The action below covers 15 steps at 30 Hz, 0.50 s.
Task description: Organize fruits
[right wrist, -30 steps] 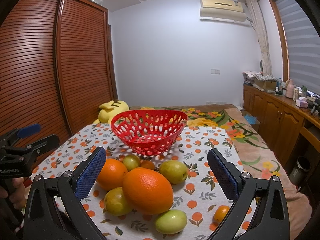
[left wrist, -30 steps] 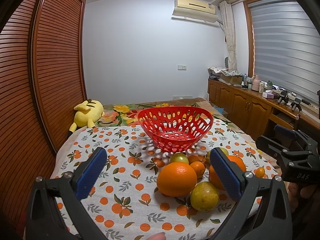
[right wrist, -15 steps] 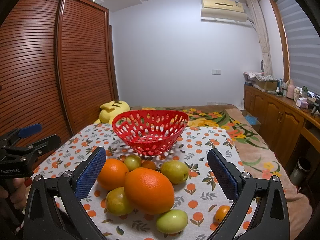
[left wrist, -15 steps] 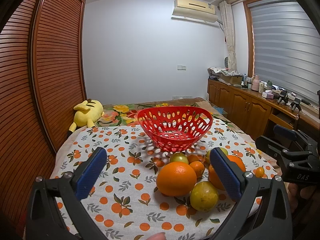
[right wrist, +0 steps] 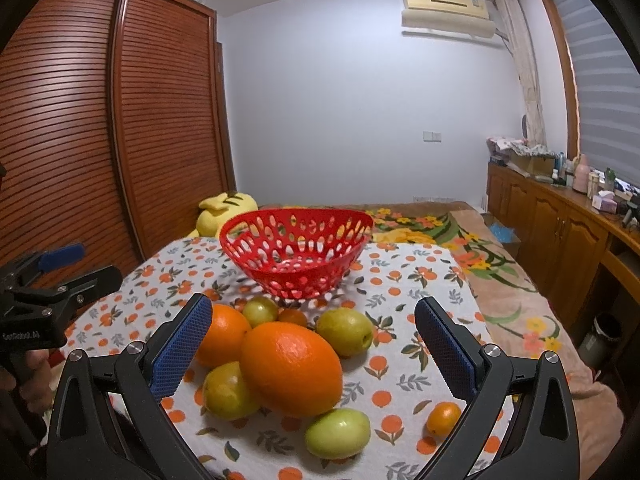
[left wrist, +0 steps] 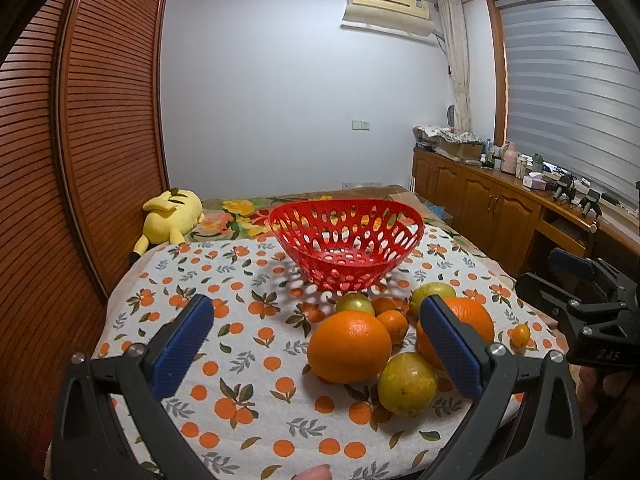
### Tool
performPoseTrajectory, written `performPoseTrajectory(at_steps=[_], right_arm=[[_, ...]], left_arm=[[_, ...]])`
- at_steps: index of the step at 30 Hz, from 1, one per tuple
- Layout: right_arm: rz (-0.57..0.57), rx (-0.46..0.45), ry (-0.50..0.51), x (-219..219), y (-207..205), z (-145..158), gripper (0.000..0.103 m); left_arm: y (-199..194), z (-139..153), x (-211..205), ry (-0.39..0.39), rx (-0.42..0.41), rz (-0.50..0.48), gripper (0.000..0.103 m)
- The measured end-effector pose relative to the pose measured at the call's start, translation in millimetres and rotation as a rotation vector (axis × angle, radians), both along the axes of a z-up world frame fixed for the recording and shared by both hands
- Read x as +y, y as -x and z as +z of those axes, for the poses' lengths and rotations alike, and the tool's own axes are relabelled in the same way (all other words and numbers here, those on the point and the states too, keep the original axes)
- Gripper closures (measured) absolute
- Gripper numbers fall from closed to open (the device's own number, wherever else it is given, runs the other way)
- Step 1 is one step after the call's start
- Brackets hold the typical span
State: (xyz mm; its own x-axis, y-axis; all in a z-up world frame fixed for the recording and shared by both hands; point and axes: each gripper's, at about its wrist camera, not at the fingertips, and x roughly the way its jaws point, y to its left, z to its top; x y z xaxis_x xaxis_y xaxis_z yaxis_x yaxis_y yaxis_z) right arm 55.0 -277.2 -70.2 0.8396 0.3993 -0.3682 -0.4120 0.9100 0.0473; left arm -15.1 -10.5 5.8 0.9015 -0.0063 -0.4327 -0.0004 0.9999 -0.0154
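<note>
Blue-padded fingers point(right wrist: 182, 352) of both grippers spread, empty; small orange point(right wrist: 293, 316) half-hidden behind large orange point(right wrist: 291, 368).

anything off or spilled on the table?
Nothing damaged or spilled. The red basket stands upright and empty; the fruit sits clustered on the tablecloth before it, with one small orange lying apart.

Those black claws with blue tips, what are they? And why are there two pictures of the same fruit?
They are two hand-held grabbers, one in each of a person's hands, each carrying a camera that looks out between its fingers. One picture comes from the left gripper, the other from the right gripper. Both are open and hold nothing. On the tablecloth lie big oranges, smaller green fruits and a tiny orange one. Behind them stands an empty red basket, and farther back a yellow plush toy.
</note>
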Motion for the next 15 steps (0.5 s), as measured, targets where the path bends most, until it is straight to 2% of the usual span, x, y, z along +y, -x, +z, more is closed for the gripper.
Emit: performPoseTrajectory(at_steps=[15], right_arm=[[-0.065,0.118,0.049,-67.3,-8.5,-36.2,0.002]], left_arm=[[-30.7,-30.8,-33.6,0.027,0.101,-0.164,0.0]])
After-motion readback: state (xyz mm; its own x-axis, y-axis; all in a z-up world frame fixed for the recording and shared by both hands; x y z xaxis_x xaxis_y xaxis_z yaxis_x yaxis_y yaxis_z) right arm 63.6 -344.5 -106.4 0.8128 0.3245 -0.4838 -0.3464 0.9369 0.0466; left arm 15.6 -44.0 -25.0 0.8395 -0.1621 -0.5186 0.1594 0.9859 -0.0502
